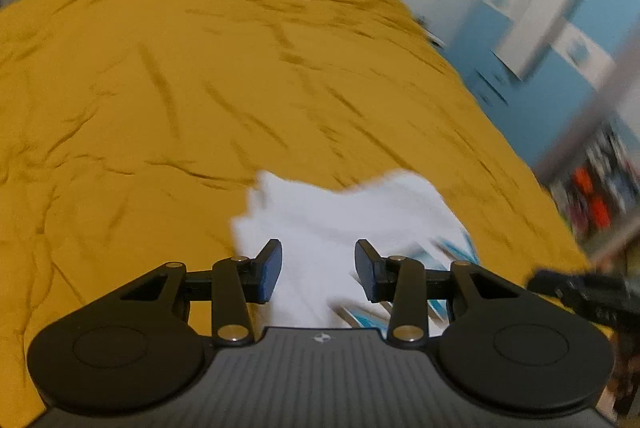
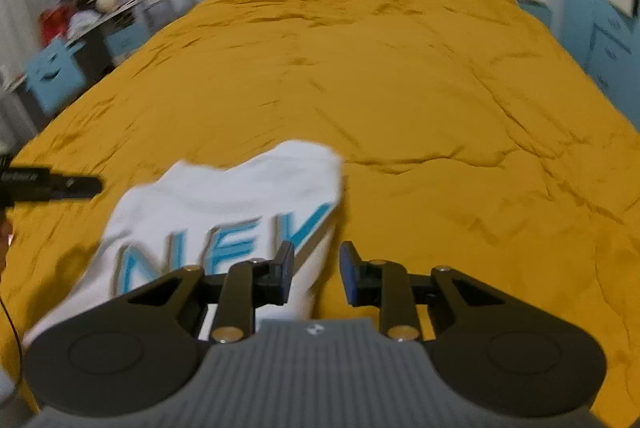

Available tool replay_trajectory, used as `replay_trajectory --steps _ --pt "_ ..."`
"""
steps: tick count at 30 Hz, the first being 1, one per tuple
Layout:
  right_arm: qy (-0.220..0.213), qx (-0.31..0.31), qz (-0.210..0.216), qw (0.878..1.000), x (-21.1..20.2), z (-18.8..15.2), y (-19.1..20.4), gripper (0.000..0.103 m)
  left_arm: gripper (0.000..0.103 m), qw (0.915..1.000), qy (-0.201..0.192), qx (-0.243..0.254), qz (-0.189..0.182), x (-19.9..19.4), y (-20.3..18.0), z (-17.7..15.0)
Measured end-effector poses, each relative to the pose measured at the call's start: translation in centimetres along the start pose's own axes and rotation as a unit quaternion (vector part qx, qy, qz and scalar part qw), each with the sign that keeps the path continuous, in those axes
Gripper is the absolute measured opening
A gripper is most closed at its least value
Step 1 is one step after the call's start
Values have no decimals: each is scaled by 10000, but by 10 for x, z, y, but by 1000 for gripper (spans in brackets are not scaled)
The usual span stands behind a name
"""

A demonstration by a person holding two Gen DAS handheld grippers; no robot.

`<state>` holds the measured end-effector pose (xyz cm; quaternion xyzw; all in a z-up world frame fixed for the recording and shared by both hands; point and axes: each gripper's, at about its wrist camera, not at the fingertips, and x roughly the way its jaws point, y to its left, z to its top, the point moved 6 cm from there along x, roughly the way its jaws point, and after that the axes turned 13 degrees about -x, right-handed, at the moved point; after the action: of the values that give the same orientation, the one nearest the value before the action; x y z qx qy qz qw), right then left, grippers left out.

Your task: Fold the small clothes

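White cotton shirt with blue block lettering (image 2: 224, 211) lies crumpled on the mustard-yellow wrinkled bedspread (image 2: 400, 87), near the bed's front edge. In my right wrist view it sits at about ten o'clock from my right tongs (image 2: 316, 274); in my left wrist view the same shirt (image 1: 340, 224) spreads at twelve o'clock, just past my left tongs (image 1: 319, 270). Both tongs stand wide open and hold nothing.

I judge the cloth light, soft and limp. It will sag and bunch when lifted, so one pinch will not keep it flat. I would take it at two outer points, a shoulder or hem corner in each tongs, and pull it taut. Which edge is hem or collar I cannot tell through the blur.

No containers show on the bed.
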<state>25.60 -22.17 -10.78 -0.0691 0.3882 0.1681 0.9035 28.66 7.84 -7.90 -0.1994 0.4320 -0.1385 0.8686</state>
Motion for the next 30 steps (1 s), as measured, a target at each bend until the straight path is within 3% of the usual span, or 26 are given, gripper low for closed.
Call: replay_trajectory --steps 5,13,17,30 --pt "60 -513 154 9985 -25 -27 46 22 45 9972 26 749 -49 -22 -35 -48" --pt "110 -1056 -261 9940 -33 -74 82 33 43 9918 -68 1198 441 -31 -39 -111" --pt "153 -1081 -274 9936 -30 -90 87 35 39 9916 154 1077 704 -26 -26 -129" --pt "62 -890 -152 9959 2 -132 78 35 38 9961 178 727 464 -10 2 -147"
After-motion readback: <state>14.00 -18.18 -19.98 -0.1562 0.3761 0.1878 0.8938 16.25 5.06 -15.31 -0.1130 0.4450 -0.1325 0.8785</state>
